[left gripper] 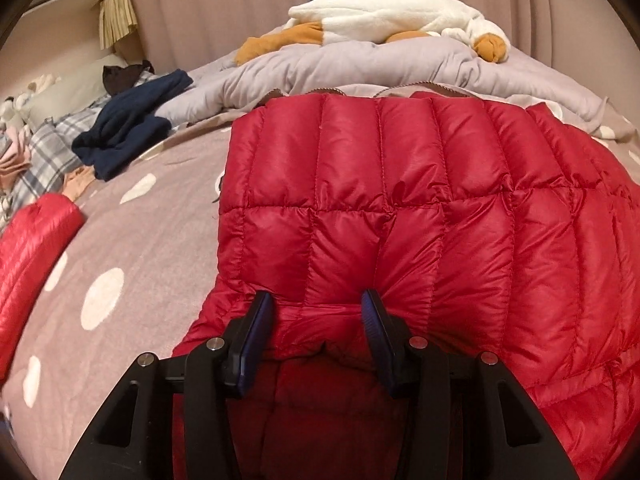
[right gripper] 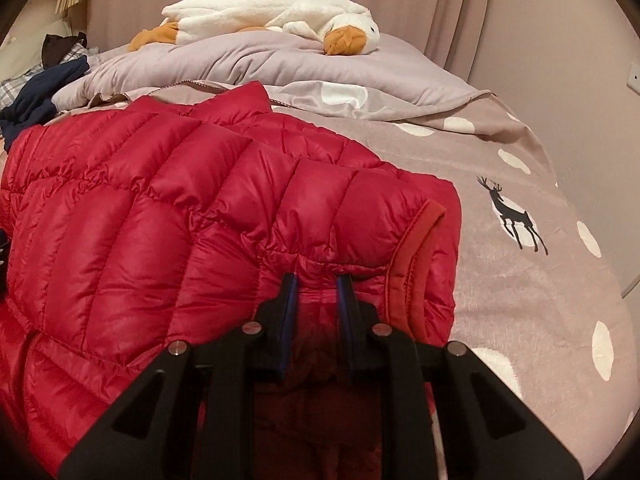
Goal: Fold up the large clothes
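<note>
We are taking the red down jacket as our landmark; it is lying spread over the bed, on a taupe cover with white dots. Far to the left of the jacket, a plaid cloth and a navy garment are lying heaped on the bed, and a red quilted piece is showing at the left edge of the left wrist view; we cannot tell whether it belongs to the jacket. Beyond the jacket, a grey duvet is bunching up, and a white plush goose is lying on top of it.

At the jacket's near edge, our left tool is reaching over the fabric with its blue-padded fingers spread fairly wide. Puffy red fabric is bulging up between them and gathering toward the right pad, but we cannot tell whether they are gripping it.

Farther right along the same near edge, our right tool is pinching a gathered fold of the jacket, its fingers drawn close together with the bunched seam between them. Just to the right of that grip, the jacket's armhole trim is curling open. To the right of the jacket, a black deer print is showing on the bed cover.
</note>
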A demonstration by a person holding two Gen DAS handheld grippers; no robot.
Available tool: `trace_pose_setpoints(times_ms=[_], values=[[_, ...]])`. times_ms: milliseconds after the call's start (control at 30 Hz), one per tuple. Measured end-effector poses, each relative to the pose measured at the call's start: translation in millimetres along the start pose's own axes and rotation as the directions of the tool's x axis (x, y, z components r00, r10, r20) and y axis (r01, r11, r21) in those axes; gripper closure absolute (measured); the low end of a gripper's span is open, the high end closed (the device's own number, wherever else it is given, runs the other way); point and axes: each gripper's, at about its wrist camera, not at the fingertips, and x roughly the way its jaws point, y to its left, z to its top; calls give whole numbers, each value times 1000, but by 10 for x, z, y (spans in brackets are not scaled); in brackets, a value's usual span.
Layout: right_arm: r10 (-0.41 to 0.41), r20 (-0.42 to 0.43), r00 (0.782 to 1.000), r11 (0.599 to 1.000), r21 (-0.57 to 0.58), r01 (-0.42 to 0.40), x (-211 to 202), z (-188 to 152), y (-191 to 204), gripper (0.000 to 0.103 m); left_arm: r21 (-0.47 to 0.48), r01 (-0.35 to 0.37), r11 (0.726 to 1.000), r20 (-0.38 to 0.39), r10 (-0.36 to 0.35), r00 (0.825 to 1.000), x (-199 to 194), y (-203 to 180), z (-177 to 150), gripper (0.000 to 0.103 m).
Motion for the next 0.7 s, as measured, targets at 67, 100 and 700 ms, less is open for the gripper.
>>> trace_pose_setpoints(times_ms=[67,100,700], values=[[-17,1,1000,1000,-13,17,-1,-3,31,84,3,-4,1000,1,4,1000,-2,-8,5,57],[-26,1,1000,1000,-18,26,8,2,51,84,1,-3,1000,0,3,1000,-1,-10,3,57],[-59,-9,998,998,-30,59,276,214,101,84,13,-46,999,-1,46,999,56,-111,79,55]])
